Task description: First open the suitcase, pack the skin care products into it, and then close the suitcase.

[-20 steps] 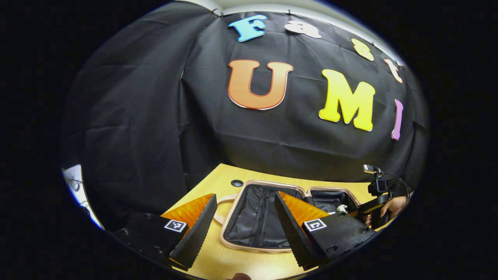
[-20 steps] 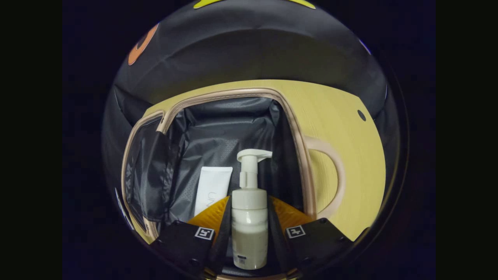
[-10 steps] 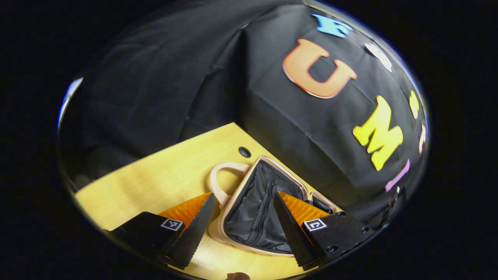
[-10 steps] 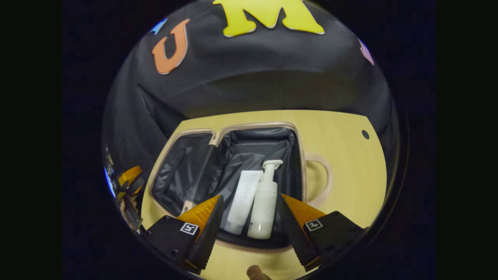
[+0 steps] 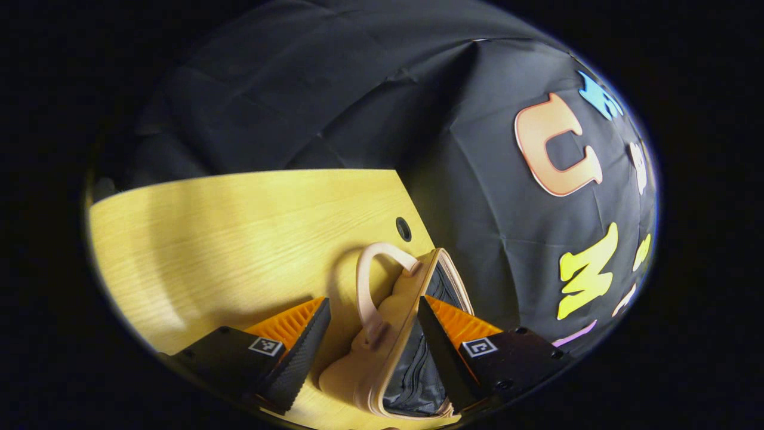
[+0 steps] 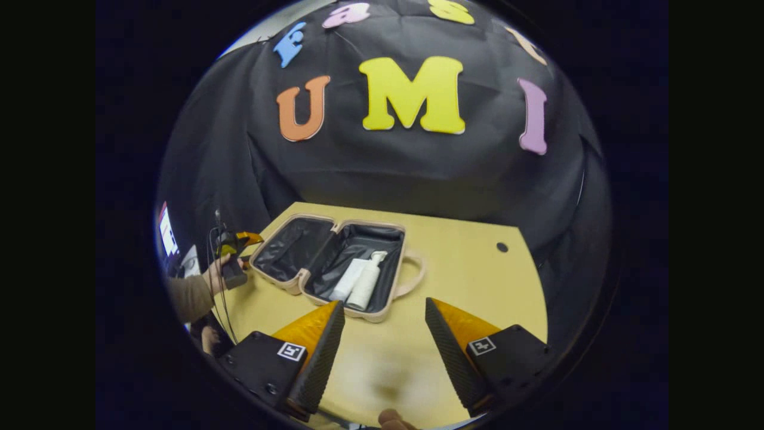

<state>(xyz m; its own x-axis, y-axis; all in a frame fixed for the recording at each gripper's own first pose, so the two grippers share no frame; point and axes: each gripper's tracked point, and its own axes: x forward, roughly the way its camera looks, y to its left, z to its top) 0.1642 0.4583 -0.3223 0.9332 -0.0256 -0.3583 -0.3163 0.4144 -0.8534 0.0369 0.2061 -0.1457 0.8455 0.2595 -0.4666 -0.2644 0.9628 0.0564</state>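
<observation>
The left gripper has its fingers spread wide, pointing low over the table. In the right gripper view it sits far left, gripped by a hand (a brownish sleeve behind it). The right gripper hangs high, its fingers also parted with nothing between them.

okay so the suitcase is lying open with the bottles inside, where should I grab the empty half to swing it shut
Take the empty lid half by its outer rim, the edge farthest from the hinge, coming from the side where the left gripper is. That rim stands raised and bare. The pump bottle and tube lie in the handle half.
</observation>
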